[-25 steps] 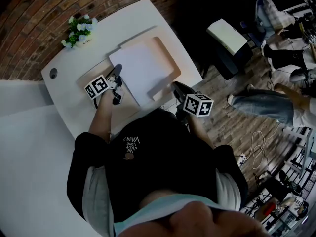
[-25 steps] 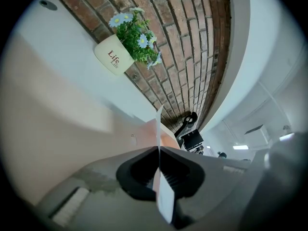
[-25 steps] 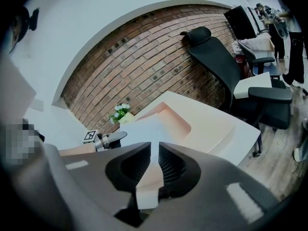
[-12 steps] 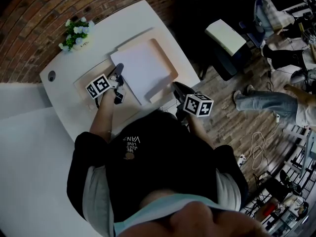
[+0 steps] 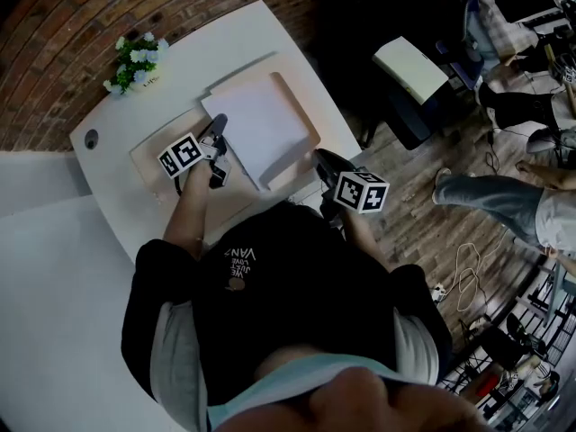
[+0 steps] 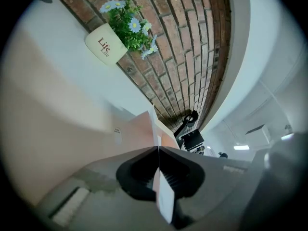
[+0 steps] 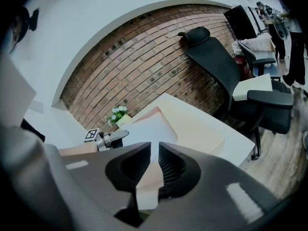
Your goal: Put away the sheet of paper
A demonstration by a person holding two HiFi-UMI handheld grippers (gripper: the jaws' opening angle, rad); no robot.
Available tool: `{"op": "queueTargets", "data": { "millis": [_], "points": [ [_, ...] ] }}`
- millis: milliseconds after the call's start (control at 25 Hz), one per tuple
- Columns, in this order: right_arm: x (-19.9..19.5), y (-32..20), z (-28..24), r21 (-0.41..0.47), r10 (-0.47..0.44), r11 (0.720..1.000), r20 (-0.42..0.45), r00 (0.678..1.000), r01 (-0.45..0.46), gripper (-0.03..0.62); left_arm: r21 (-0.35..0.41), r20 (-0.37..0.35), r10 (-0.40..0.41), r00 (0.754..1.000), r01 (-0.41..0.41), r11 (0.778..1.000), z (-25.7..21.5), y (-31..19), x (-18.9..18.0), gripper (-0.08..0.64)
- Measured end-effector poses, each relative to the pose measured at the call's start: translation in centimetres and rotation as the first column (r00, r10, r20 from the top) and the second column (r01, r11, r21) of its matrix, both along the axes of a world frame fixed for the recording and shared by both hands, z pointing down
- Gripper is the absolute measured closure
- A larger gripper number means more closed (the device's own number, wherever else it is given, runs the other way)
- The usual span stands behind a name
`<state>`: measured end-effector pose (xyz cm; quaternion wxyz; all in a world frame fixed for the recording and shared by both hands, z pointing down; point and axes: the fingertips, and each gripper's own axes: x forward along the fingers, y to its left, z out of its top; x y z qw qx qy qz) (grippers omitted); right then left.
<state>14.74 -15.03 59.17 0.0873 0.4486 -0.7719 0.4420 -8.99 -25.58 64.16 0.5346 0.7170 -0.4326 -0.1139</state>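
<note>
A white sheet of paper (image 5: 259,126) lies on an open beige folder (image 5: 151,158) on the white table (image 5: 225,43). My left gripper (image 5: 219,124) is at the sheet's left edge and shut on it. In the left gripper view the sheet (image 6: 154,124) runs edge-on out of the closed left gripper (image 6: 157,149). My right gripper (image 5: 318,158) is at the folder's near right corner, shut on a beige flap of the folder (image 7: 150,174). From the right gripper view (image 7: 154,149) the sheet (image 7: 149,126) and the left gripper (image 7: 113,137) show beyond.
A small pot of daisies (image 5: 135,59) stands at the table's far left corner, against a brick wall (image 6: 178,57). A black office chair (image 7: 226,66) stands right of the table. Another person's legs (image 5: 490,196) and cables are on the floor to the right.
My left gripper has edged away from me with the sheet. More of the beige folder now shows to its left. The right gripper has stayed put.
</note>
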Motion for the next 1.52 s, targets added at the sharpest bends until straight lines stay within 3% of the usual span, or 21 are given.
{"op": "queueTargets", "data": {
  "millis": [1520],
  "points": [
    [1.9,-2.6,0.4,-0.006,-0.042,0.999,0.004,0.999,0.042,0.543,-0.002,0.052,0.028,0.998,-0.028,1.0,0.5,-2.9,5.3,0.56]
  ]
}}
